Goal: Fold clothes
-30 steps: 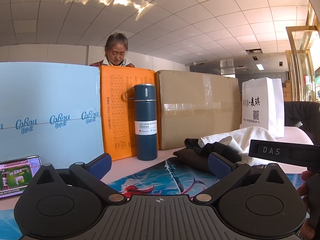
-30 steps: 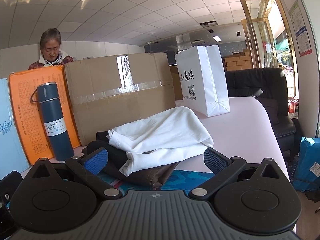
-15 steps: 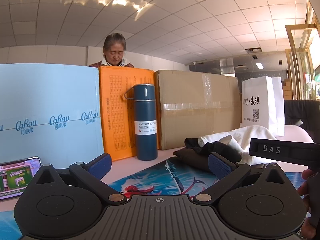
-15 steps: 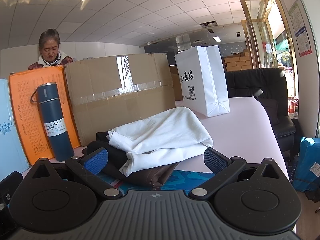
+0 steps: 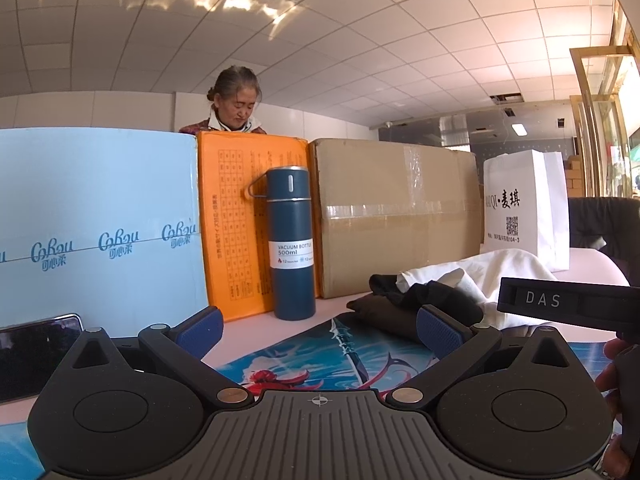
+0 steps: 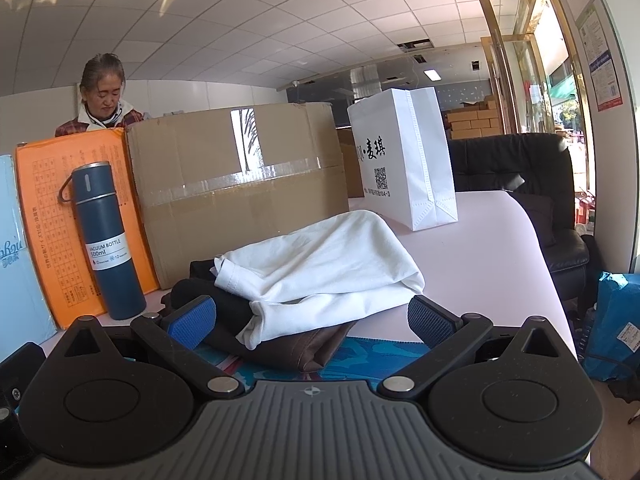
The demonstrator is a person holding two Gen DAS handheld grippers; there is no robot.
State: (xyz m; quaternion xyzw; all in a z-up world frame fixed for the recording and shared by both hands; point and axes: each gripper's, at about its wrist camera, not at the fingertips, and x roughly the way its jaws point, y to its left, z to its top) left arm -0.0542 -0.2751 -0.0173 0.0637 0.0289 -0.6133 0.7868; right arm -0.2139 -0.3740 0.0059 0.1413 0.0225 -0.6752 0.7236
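The right gripper [image 6: 312, 322] is spread wide and holds nothing; the pile of clothes [image 6: 320, 264], a white garment [image 6: 336, 256] draped over dark ones [image 6: 216, 308], lies just ahead of its fingertips on the pink table [image 6: 480, 248]. The left gripper [image 5: 320, 330], equally wide and empty, faces a blue vacuum bottle [image 5: 292, 244], with the pile ahead to its right.

Both wrist views sat low over the table [image 6: 480, 248], looking level along their fingers toward the boxes; the right view stood nearer the clothes [image 6: 320, 264], the left further aside. Both shared the bottle [image 5: 291, 242], carton [image 5: 396, 216] and bag [image 6: 404, 156].
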